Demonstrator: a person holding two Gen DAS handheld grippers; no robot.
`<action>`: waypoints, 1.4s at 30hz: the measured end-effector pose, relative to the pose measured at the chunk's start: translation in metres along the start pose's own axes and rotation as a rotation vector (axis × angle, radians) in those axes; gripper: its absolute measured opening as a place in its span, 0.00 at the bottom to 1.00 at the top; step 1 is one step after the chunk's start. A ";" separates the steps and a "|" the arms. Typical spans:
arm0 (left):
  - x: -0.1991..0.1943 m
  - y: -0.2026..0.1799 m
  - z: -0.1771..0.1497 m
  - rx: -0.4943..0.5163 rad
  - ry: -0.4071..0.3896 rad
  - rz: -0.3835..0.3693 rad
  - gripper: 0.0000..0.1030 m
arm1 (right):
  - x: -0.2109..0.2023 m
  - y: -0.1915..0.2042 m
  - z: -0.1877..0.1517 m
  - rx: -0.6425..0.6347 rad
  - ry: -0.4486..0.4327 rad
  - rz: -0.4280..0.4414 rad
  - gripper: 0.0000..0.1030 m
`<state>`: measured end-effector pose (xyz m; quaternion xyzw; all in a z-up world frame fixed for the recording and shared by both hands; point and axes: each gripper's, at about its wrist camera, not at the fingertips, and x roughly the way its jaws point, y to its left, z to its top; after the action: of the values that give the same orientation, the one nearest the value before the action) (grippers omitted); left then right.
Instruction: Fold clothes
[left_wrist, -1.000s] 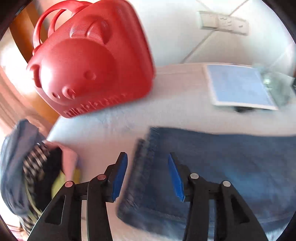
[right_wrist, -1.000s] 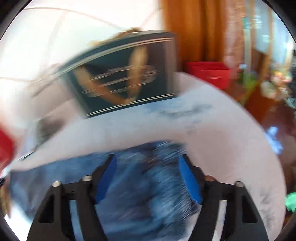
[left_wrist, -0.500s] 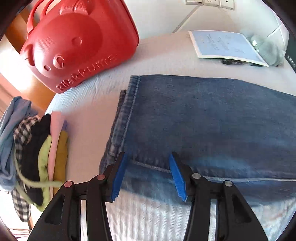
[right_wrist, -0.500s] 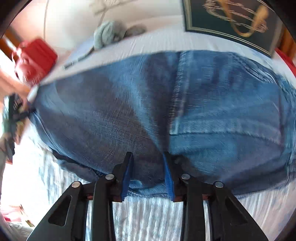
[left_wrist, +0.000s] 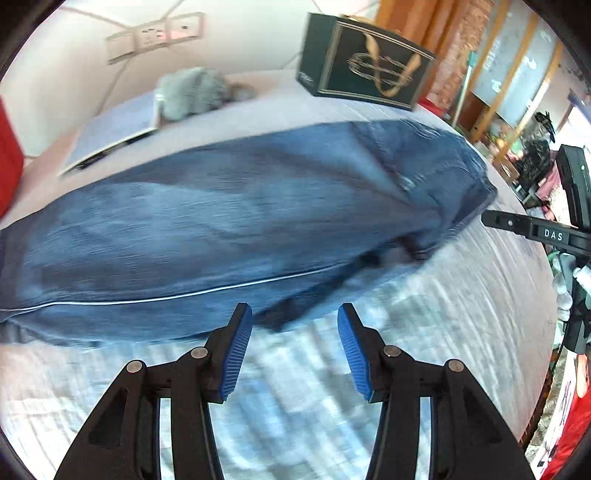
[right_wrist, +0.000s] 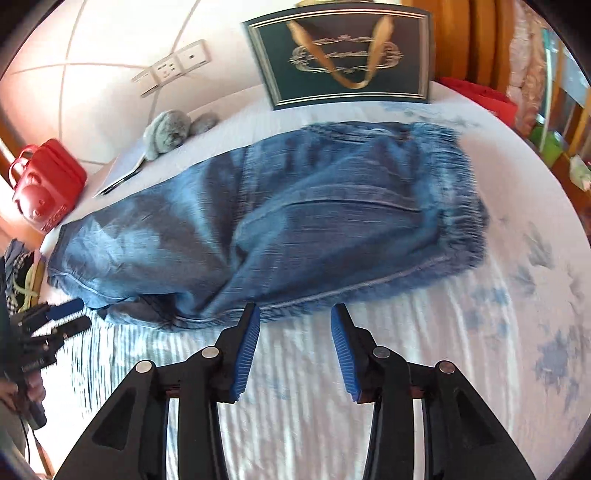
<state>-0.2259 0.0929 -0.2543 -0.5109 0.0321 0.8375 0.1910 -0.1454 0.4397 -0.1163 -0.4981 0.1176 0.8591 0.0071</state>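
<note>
Jeans: the jeans (right_wrist: 266, 229) lie flat across the striped bed cover (right_wrist: 406, 332), doubled lengthwise so one leg seems to rest on the other; waist toward the right, hems toward the left.

Done so far: by the look of it, the lengthwise fold only.

Left to do: I'd judge the crosswise folds remain, since the garment is at full length.

Left gripper: the left gripper (left_wrist: 293, 347) has its jaws wide and holds nothing; the near edge of the denim is just beyond its tips, apart from them.

Right gripper: the right gripper (right_wrist: 293, 347) is likewise spread and empty; the near seam lies just past its tips, the left blue pad (right_wrist: 246, 354) close to the cloth.

Surroundings: a dark gift bag (right_wrist: 347, 59) stands at the far side, a red bear case (right_wrist: 46, 192) far left.
</note>
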 end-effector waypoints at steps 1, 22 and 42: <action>0.001 -0.014 0.005 0.005 -0.001 -0.007 0.48 | -0.004 -0.010 -0.001 0.015 -0.009 -0.017 0.48; 0.028 -0.087 0.025 -0.118 0.046 -0.019 0.04 | -0.003 -0.057 0.004 0.040 -0.020 0.020 0.50; -0.001 0.053 0.025 -0.185 -0.051 0.267 0.26 | 0.041 0.142 -0.029 -0.331 0.007 0.166 0.50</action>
<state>-0.2653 0.0497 -0.2487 -0.4960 0.0178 0.8676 0.0308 -0.1599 0.2918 -0.1376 -0.4840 0.0154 0.8626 -0.1464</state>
